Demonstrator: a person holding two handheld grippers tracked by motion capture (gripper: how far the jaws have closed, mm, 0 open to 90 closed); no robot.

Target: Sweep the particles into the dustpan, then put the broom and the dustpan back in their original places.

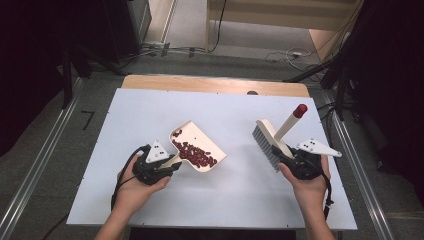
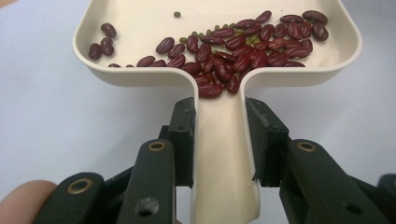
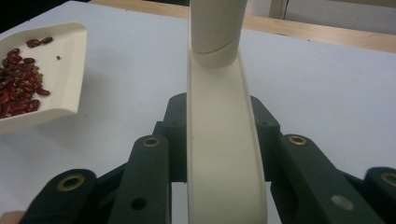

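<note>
No brand, label or readable writing shows on anything here. On the white table (image 1: 150, 115), the left gripper (image 1: 170, 164) is clamped on the handle of a cream dustpan (image 1: 197, 145), its two jaws pressed against either side of the narrow handle in the left gripper view. The pan sits left of centre, its open mouth pointing toward the right and near side. Inside lies a heap of dark red kidney beans (image 2: 243, 46), with a few small green beans (image 2: 219, 28) mixed in; these are too small to make out from above. The pan's near end is cut off at the bottom of the left gripper view. On the right side, the right gripper (image 1: 286, 155) is closed on a cream hand brush (image 1: 272, 137) with grey bristles (image 1: 262, 145) facing left and a handle rising to a red tip (image 1: 300, 110) on the far side. In the right gripper view the brush body runs up between the jaws, hiding the bristles, and its top is cut off. Both hands (image 1: 135, 187) are partly covered by the grippers. Beyond the table lies a tangle of cables (image 1: 285, 55), hard to trace.
</note>
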